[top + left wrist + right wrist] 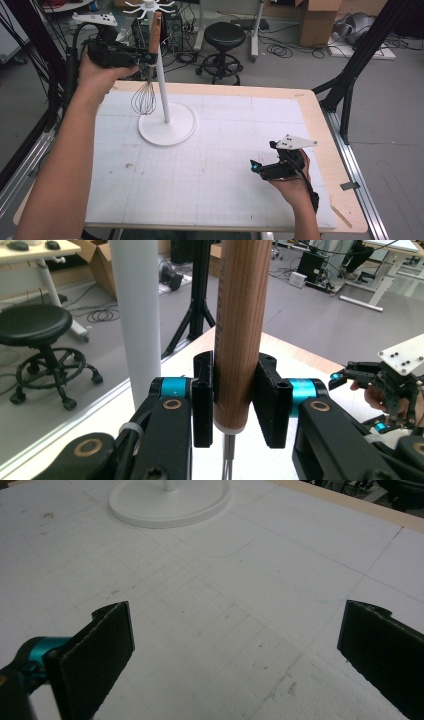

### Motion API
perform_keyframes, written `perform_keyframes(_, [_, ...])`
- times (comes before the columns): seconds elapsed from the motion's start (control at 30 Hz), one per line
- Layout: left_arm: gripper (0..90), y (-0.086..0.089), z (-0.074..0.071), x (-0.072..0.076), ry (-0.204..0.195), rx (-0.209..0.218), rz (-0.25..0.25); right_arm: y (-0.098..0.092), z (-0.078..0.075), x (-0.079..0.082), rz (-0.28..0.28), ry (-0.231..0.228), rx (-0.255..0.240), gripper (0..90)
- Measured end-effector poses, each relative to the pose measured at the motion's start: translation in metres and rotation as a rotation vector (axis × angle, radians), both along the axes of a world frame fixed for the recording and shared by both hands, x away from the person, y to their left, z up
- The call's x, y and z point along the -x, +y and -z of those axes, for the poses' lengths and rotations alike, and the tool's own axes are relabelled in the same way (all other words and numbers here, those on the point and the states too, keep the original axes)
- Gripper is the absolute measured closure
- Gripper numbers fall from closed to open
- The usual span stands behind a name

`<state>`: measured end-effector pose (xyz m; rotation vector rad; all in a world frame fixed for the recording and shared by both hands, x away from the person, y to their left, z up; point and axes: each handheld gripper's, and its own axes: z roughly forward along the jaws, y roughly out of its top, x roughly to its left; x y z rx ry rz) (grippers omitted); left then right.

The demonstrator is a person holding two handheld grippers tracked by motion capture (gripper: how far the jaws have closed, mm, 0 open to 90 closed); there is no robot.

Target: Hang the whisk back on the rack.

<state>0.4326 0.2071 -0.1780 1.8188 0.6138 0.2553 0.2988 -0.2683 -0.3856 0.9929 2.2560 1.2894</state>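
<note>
The left tongs [150,58] are clamping the wooden handle of a whisk [146,85], both pads pressing against the wood on either side in the left gripper view. The whisk is hanging upright in the air, its wire balloon pointing down above the table [310,107], just beside the white pole of a stand [166,127] whose round base is sitting on the white gridded mat [225,165]. The handle's top is reaching up near the stand's hooks. The right tongs [256,165] are resting low near the mat's right side, well apart from the stand, jaws spreading wide with nothing between them. A black stool [223,50] is standing on the floor beyond the table.
</note>
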Motion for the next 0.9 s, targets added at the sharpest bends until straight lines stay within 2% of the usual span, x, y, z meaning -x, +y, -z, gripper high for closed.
perform_keyframes(0.1, [69.9,0.003,0.0,0.0,0.016,-0.037,-0.017,0.0,0.0,0.001,-0.001,0.001,0.001,0.4])
perform_keyframes(0.23, [66.3,0.008,-0.001,0.001,0.023,-0.055,-0.024,-0.002,-0.001,0.001,0.003,0.0,-0.006,0.4])
perform_keyframes(0.47, [59.3,0.009,-0.005,0.011,-0.007,-0.077,-0.007,0.001,-0.002,0.001,-0.004,-0.004,0.003,0.4])
perform_keyframes(0.7, [47.2,0.003,-0.008,0.026,-0.04,-0.136,0.018,0.0,-0.003,0.002,-0.003,-0.007,-0.002,0.4])
perform_keyframes(0.9, [41.4,0.001,-0.007,0.041,-0.078,-0.134,0.069,0.001,-0.003,0.002,-0.007,-0.01,-0.002,0.4])
